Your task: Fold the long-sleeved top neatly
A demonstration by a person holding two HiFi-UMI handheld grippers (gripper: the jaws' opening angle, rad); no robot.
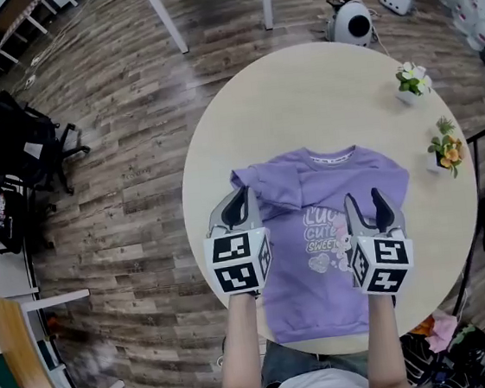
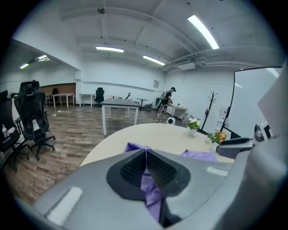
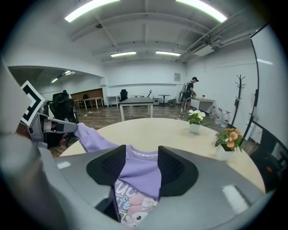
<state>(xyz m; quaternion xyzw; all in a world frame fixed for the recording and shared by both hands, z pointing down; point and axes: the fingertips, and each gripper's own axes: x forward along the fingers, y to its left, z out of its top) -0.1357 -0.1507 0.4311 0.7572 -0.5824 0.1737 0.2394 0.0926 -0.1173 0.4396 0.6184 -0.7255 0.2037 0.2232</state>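
Pinching a sleeve of the purple top in the left gripper, hovering the right gripper wide open, empty; leaving the body folds undone.

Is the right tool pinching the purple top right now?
No, the right tool holds its jaws apart over the purple top, pressing no fabric.

Head cam overhead; gripper cams low; all share top.

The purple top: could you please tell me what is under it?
Only the round table, bare around the purple top. The fabric covers whatever may lie beneath. The left claw pinches one sleeve.
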